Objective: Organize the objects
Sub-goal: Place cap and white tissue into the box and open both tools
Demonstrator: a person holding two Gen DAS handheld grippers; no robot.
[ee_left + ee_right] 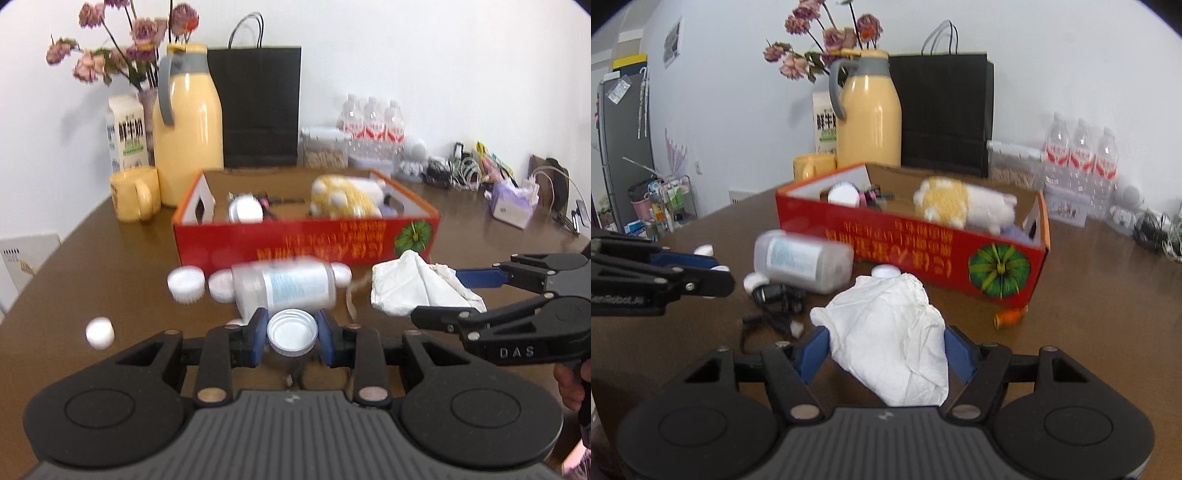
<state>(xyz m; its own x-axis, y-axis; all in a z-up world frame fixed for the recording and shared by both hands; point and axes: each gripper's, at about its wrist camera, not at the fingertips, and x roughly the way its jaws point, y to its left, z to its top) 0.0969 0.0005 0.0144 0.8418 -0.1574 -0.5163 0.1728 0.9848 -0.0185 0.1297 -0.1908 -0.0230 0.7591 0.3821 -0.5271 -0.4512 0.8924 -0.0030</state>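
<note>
We see the left gripper (292, 338) with its blue pads drawn narrow and pressed on either side of a white bottle cap (292, 336), its open underside facing the camera. Our right gripper (886, 356) has its pads set against the two sides of a crumpled white cloth (892, 341), which bulges up between them; from the left wrist view the same cloth (417, 286) sits at the tip of that gripper on the right. Just beyond the held cap, a translucent plastic bottle (284, 288) lies on its side on the brown table (110, 266), with two more white caps (186, 284) beside its left end and a small white cap (99, 332) further left and nearer to us. In the right wrist view, a black cable with a plug (775, 306) lies near the bottle, and a small orange spool (1010, 317) rests close to the near right corner of the red cardboard box (923, 243). The box stands open beyond the bottle and holds a yellow and white plush toy (960, 210) along with a round white item (844, 195) toward its left end. Further back stand a yellow thermos jug (188, 129), a yellow mug (135, 194) left of it, a milk carton (125, 133), a black paper bag (258, 107), dried pink flowers (129, 48) and water bottles (373, 125) at the wall.
</note>
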